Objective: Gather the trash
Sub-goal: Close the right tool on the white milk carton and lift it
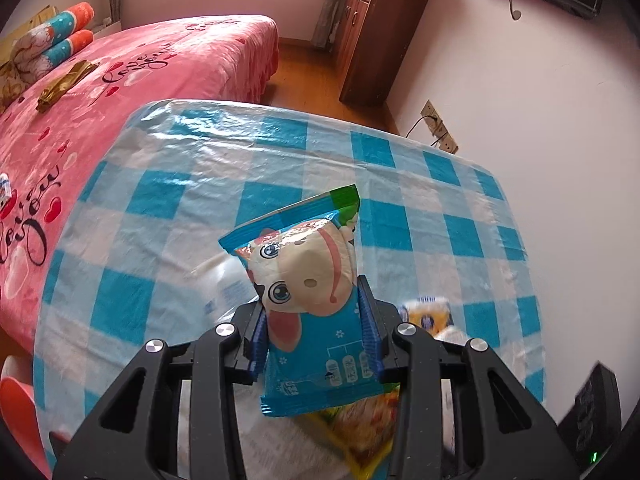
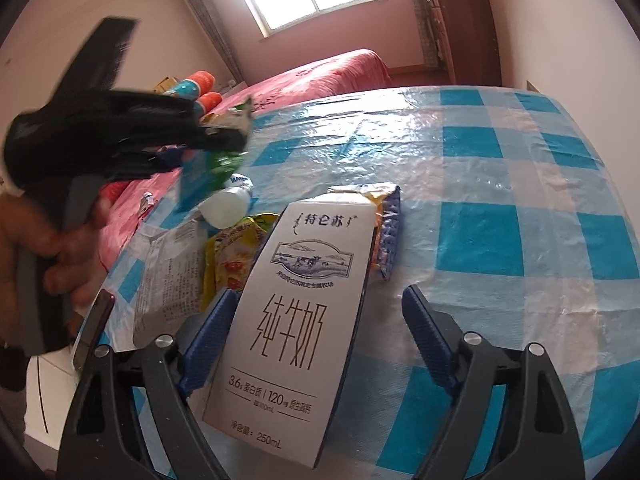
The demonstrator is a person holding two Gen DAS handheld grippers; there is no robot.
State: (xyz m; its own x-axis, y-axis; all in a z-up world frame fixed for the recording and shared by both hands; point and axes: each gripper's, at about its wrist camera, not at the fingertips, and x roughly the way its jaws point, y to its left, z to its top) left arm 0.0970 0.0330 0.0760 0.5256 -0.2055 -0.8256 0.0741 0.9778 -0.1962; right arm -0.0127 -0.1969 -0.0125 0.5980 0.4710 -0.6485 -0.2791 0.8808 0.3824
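Note:
My left gripper (image 1: 314, 320) is shut on a blue snack packet (image 1: 304, 276) printed with a cartoon cow, and holds it upright above the checked table (image 1: 280, 160). In the right wrist view that left gripper (image 2: 224, 136) is a blur at the upper left, with the packet (image 2: 200, 176) hanging from it. A white milk carton (image 2: 296, 340) lies flat between the fingers of my right gripper (image 2: 320, 294). The right gripper is open, with a clear gap between the carton and the right finger (image 2: 428, 336).
More trash lies at the table's left: a yellow wrapper (image 2: 232, 256), a white bottle (image 2: 224, 204), a crumpled printed sheet (image 2: 168, 276) and a yellow-blue packet (image 2: 386, 232). A phone (image 2: 90, 332) rests at the table edge. A pink bed (image 1: 160, 60) stands behind.

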